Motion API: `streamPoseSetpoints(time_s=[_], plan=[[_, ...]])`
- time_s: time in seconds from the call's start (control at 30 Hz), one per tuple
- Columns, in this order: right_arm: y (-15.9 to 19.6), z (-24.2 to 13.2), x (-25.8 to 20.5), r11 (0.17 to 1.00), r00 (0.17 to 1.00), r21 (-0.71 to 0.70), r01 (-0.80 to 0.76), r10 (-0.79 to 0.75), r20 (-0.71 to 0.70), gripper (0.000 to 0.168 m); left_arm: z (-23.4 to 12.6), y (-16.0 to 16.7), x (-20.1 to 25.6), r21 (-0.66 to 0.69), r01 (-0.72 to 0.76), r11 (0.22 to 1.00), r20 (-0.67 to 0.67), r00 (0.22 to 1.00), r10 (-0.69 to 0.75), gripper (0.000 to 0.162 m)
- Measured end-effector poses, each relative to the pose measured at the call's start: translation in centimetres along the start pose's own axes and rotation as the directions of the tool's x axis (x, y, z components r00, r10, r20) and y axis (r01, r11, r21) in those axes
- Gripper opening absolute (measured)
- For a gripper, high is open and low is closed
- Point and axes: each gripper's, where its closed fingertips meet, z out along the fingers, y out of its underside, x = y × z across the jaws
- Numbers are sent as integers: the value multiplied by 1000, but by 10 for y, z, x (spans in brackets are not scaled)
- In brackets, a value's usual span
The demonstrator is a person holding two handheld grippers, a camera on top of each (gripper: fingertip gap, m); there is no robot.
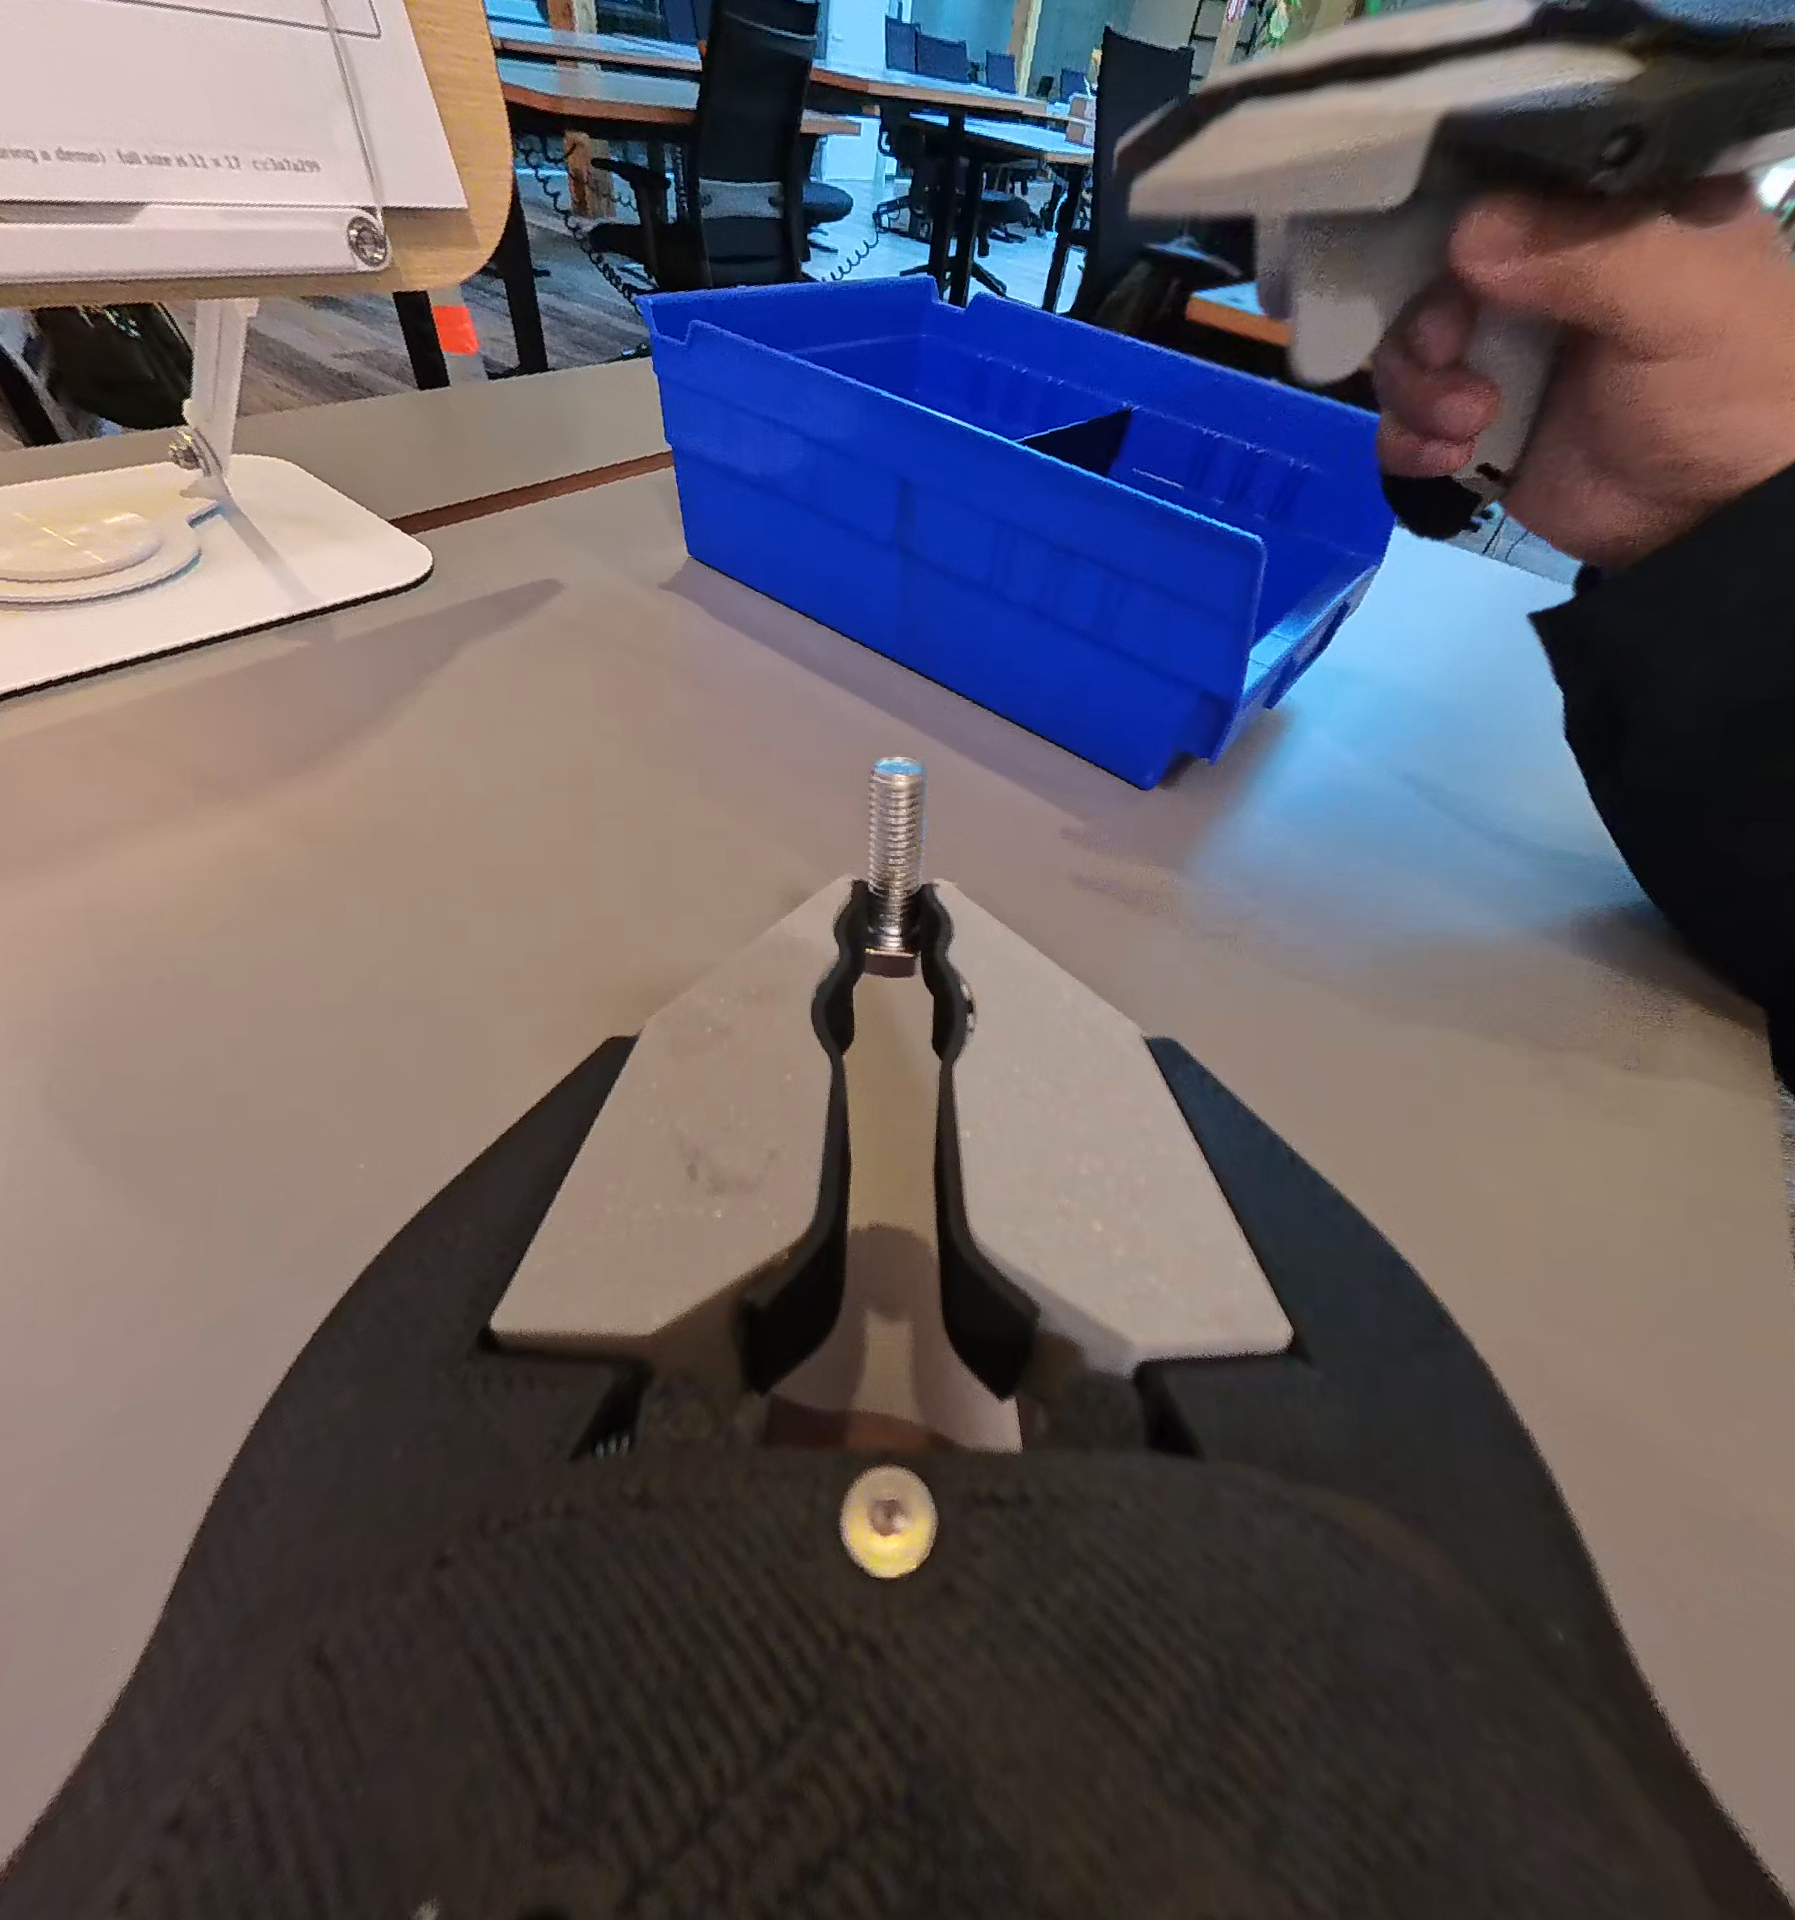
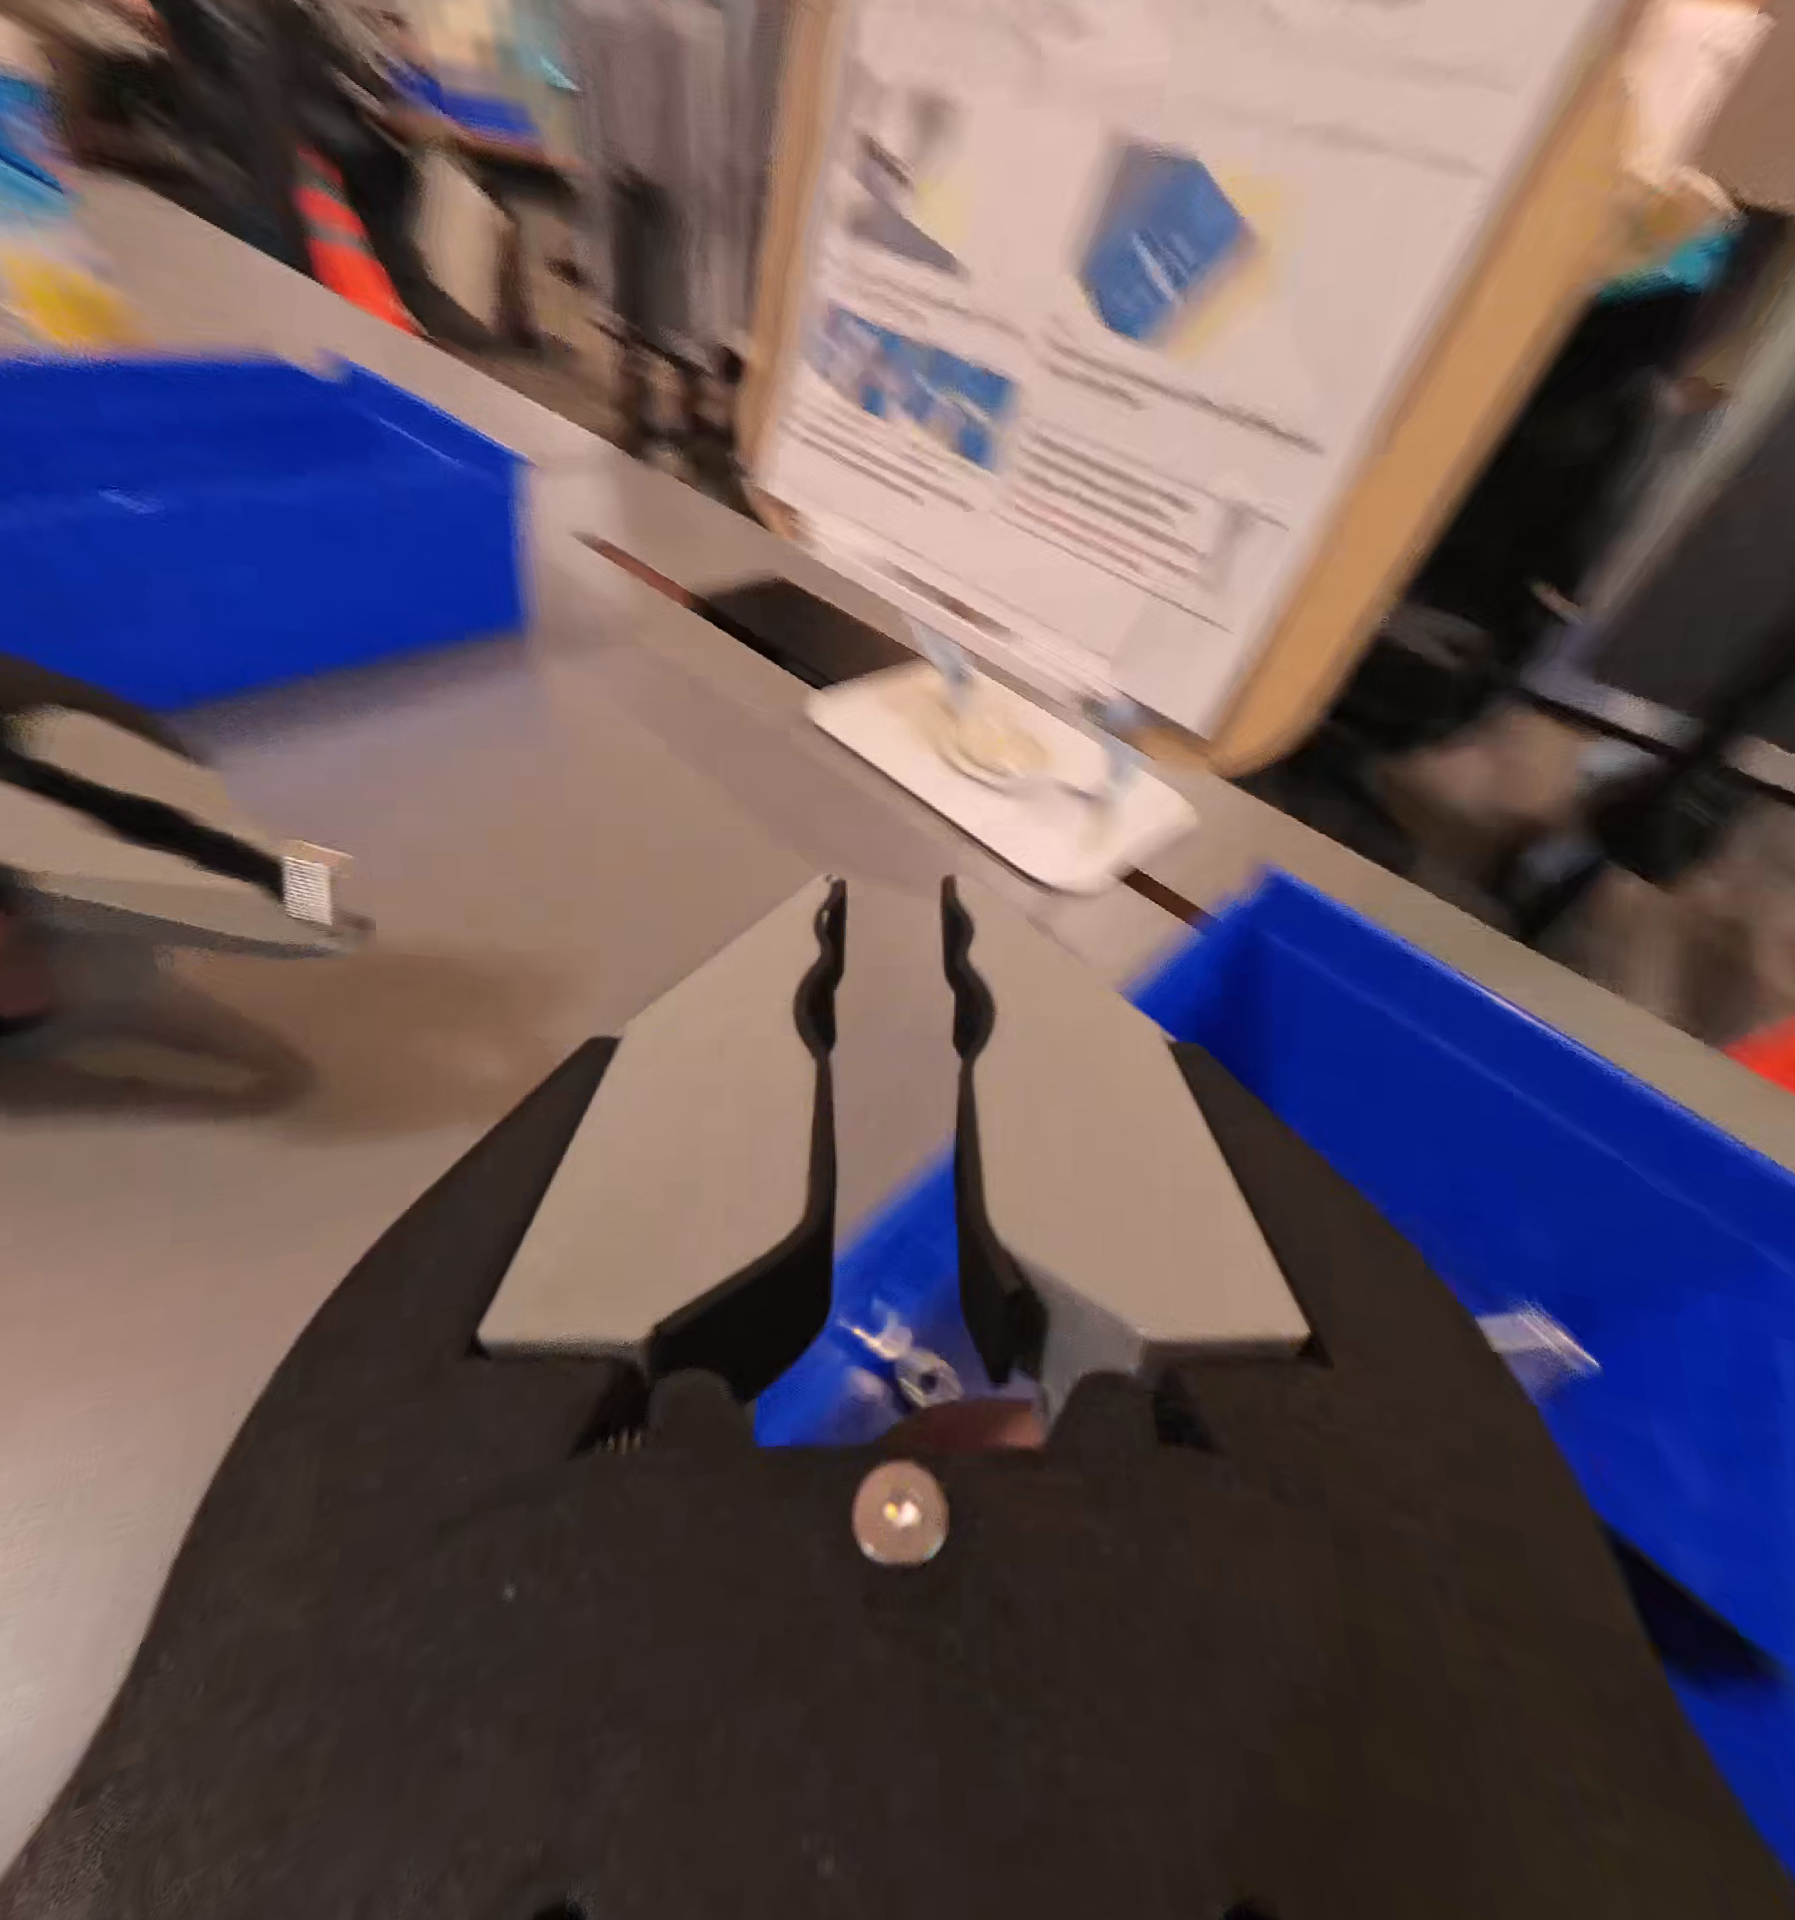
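We are in an open-plan office that doubles as a demonstration or lab space. Behind the grey table (image 1: 353, 831) we see rows of long desks (image 1: 664, 99) with black swivel chairs (image 1: 758, 135) on a wood-look floor, with coiled cables hanging beneath the desks. On the table stands a printed poster (image 2: 1059, 343) on a wooden board with a white stand (image 1: 145, 561), the kind set out for visitors. Blue plastic parts bins (image 1: 976, 520) sit on the table, one with a divider, another (image 2: 1495, 1195) holding small metal hardware, which gives the place a workshop touch. The right wrist view is blurred, so its background is hard for us to read.
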Motion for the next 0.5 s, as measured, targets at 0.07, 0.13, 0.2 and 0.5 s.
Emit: streamPoseSetpoints(time_s=[0.07, 0.13, 0.2, 0.5], plan=[[-18, 4, -45, 997, 986, 78, -28, 15, 168, 17, 1, 1, 2, -5, -11, 1000, -4, 1000, 11, 7], [-21, 12, -88, 995, 952, 79, -59, 32, 303, 21, 1, 0, 5, -2, -24, 1000, -13, 1000, 24, 7], [-13, 22, -126, 997, 909, 33, -75, 55, 414, 23, 0, -2, 10, 9, -38, 999, -33, 999, 38, 7], [28, 53, -183, 981, 831, -153, -119, 183, 525, 6, 2, -2, 23, 16, -108, 994, -64, 992, 109, 7]])
